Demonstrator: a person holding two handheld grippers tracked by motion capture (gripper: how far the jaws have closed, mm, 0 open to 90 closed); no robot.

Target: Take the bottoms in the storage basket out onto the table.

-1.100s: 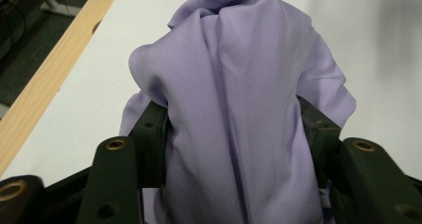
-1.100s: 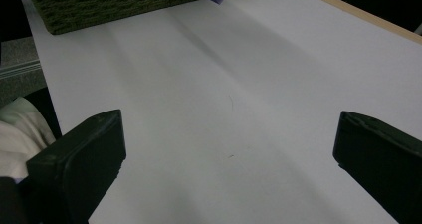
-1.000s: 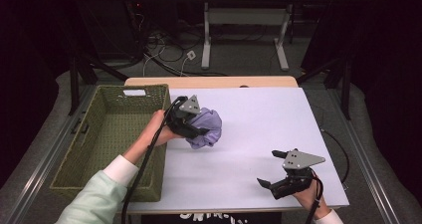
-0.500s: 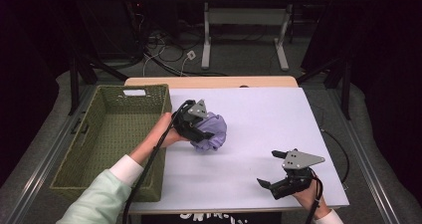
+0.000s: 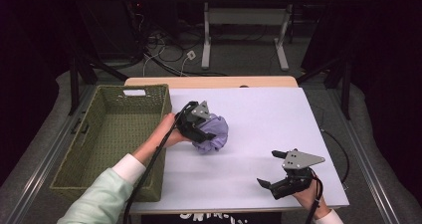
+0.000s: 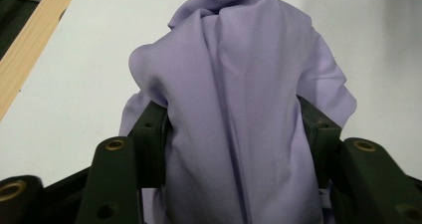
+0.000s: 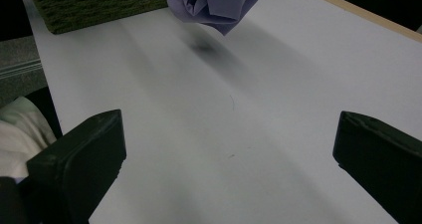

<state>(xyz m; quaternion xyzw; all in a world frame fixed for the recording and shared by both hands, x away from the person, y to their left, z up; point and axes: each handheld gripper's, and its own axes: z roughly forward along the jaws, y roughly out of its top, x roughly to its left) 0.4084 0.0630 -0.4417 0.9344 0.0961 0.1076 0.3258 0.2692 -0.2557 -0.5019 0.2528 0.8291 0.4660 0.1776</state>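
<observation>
A bunched lilac cloth [image 5: 215, 133] hangs just above the white table [image 5: 268, 119], near its left middle. My left gripper [image 5: 201, 129] is shut on it; in the left gripper view the cloth [image 6: 234, 109] bulges up between both black jaws. From the right gripper view the cloth [image 7: 216, 0] hangs clear of the table with its shadow beneath. My right gripper [image 5: 272, 170] stands open near the table's front right with nothing between its jaws.
A green woven basket [image 5: 84, 149] sits against the table's left side, its edge [image 7: 99, 5] seen in the right gripper view. A wooden strip [image 5: 209, 81] runs along the table's far edge. Desk legs and cables lie on the floor beyond.
My left gripper has carried the cloth a little to the right, away from the basket. The right gripper has stayed where it was.
</observation>
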